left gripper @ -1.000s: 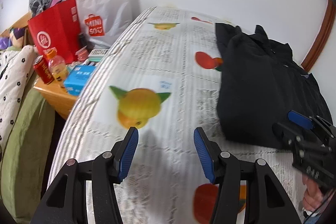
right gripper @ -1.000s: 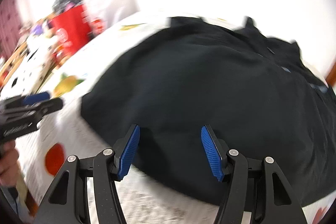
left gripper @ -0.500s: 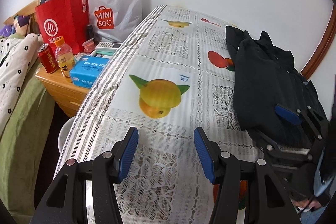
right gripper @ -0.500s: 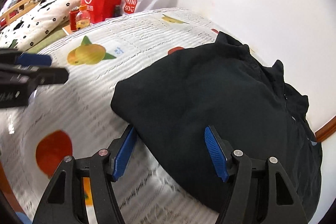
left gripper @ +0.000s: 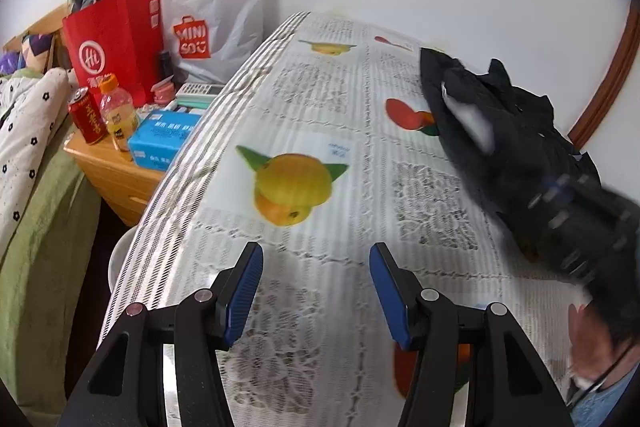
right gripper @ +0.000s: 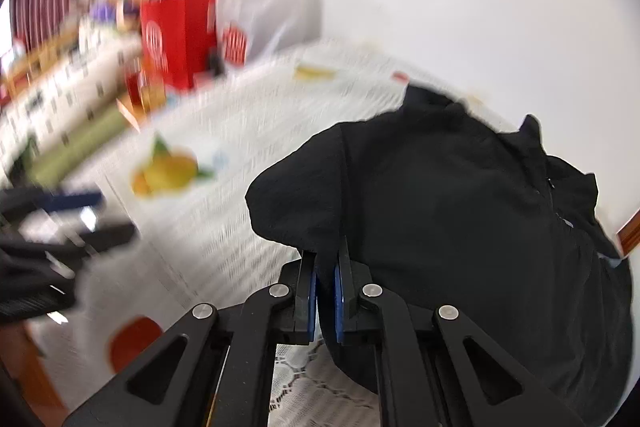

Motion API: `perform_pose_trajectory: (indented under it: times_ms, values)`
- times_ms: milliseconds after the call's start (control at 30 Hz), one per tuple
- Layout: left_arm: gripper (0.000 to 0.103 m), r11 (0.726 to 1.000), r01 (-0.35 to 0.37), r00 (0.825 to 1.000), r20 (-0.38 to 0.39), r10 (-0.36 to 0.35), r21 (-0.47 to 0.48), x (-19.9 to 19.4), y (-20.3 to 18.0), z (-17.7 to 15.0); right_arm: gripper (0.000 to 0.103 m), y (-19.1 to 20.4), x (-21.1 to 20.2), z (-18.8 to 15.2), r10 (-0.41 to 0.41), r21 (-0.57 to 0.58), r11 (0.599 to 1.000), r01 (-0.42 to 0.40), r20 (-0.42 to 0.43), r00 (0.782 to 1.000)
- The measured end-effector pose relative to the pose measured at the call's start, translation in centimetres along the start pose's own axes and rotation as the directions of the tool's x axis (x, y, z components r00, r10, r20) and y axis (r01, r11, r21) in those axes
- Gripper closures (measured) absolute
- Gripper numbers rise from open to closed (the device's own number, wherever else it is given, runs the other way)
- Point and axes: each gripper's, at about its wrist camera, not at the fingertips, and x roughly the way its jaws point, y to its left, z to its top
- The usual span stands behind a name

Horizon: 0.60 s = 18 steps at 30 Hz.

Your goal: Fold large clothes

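The right gripper point(right gripper: 325, 281) has just closed its fingers on the near edge of the black garment point(right gripper: 460, 211), which lies on the right side of the tabletop point(left gripper: 320, 131), probably to lift that edge for a fold. The left gripper point(left gripper: 316, 287) hovers over bare cloth, fingers apart and empty, seemingly waiting.

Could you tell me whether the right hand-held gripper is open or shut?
Shut on the black garment: the right hand-held gripper has just closed, its blue pads pinching a fold.

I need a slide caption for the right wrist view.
Right gripper shut on black garment edge above fruit-print tablecloth.
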Motion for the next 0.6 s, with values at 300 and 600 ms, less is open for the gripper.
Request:
perform_pose_trajectory:
  times_ms: [300, 600]
  values:
    - [0.050, 0.991, 0.060, 0.998, 0.027, -0.064, 0.119, -0.4, -6.2, 1.4, 0.098, -13.3, -7.9, -0.1, -0.089, 0.366, 0.931, 0.004, 0.215, 0.973]
    - [0.050, 0.951, 0.187, 0.981, 0.000, -0.193, 0.245, 0.2, -15.3, 1.5, 0.098, -22.5, -7.1, -7.0, -0.211, 0.577, 0.803, 0.148, 0.043, 0.977]
